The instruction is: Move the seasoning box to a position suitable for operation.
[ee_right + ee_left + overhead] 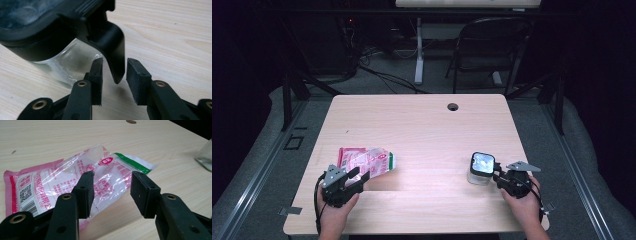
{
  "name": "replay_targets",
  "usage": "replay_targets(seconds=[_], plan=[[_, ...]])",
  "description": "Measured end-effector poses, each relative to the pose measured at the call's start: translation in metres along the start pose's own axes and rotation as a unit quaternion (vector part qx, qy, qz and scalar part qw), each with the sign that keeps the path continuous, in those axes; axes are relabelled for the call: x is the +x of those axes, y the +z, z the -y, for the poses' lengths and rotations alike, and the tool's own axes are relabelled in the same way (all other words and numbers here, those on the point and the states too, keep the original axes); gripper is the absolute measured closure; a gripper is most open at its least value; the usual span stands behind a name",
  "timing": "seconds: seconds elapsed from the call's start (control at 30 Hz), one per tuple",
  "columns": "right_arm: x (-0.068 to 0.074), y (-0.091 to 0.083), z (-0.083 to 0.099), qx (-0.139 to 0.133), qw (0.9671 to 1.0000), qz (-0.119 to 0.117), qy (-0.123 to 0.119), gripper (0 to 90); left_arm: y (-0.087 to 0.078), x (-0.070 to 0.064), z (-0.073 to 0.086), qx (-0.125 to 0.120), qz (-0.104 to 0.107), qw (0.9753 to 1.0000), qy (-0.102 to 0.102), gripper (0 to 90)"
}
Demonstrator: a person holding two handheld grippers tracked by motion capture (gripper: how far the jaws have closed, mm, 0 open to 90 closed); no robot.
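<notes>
Both black two-jaw grippers stand spread and grip nothing: the left gripper (112,195) hovers over one flat pink-and-clear plastic packet (75,180) (long axis running left-right, green end rightward) at the table's (422,125) near left, the right gripper (113,80) straddles the latch of one black-lidded glass jar (482,169).

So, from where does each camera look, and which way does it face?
High view: above the person's side, facing forward and down at the table; both hands and tongs show.
Left gripper view: on the left tongs, facing the plastic bag.
Right gripper view: on the right tongs, facing the glass jar.
High and left views share the bag.
</notes>
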State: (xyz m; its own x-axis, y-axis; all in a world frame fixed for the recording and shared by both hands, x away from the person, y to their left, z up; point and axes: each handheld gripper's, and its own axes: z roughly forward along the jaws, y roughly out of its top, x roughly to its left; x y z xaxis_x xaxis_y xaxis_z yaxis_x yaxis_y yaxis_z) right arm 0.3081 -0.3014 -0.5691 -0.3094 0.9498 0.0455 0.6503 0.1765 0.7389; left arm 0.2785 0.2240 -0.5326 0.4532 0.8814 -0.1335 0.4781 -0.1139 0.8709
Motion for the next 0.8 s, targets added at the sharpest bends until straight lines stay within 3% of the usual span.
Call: replay_targets(seconds=[0.13,0.33,0.8], plan=[[0.0026,0.0017,0.0,0.003,1.0,0.005,-0.008,68.7,0.0012,-0.0004,0.0001,0.001,-0.002,1.0,-0.003,53.9],[-0.0006,0.0009,0.0002,0.002,1.0,0.006,-0.001,75.9,0.0016,-0.0022,-0.0006,0.001,0.002,1.0,0.006,54.1],[0.0015,-0.0006,-0.0003,0.009,0.9999,-0.005,-0.01,76.4,0.0005,-0.0031,-0.0009,-0.002,-0.001,1.0,0.006,54.2]])
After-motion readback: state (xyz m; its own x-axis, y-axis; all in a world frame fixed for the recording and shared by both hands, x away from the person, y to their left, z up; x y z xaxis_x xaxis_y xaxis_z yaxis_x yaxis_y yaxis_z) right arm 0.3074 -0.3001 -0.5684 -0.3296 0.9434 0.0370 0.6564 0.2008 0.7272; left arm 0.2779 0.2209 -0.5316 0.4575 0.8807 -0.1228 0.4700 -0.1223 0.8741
